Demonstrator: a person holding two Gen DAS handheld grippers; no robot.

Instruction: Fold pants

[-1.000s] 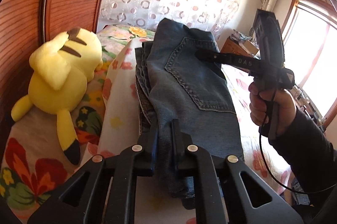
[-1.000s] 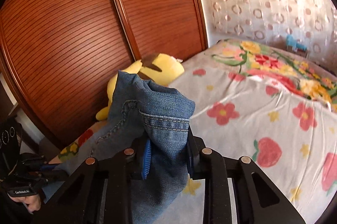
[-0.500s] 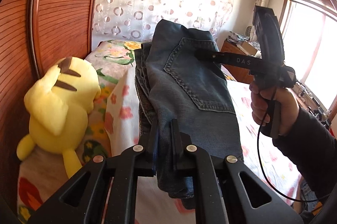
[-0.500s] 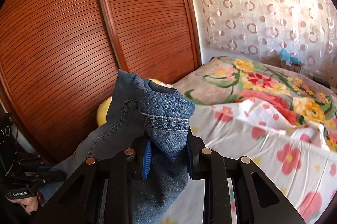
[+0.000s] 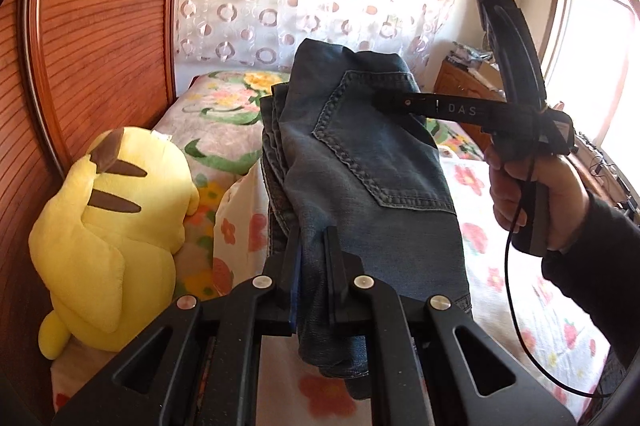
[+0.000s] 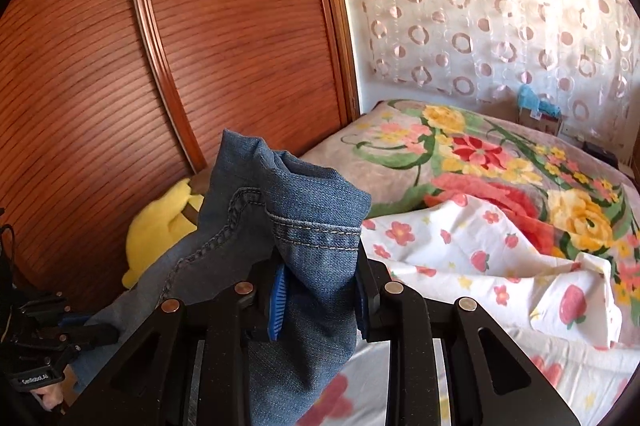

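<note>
Both grippers, left point(image 5: 314, 246) and right point(image 6: 318, 266), clamp folded jeans point(image 5: 360, 161) above a floral bedsheet point(image 6: 500, 250); yellow plush point(image 5: 116, 222) against the wooden wardrobe point(image 6: 200, 45).

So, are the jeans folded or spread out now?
Folded: the jeans hang as a stack of layers, edges visible along one side, back pocket outward.
</note>
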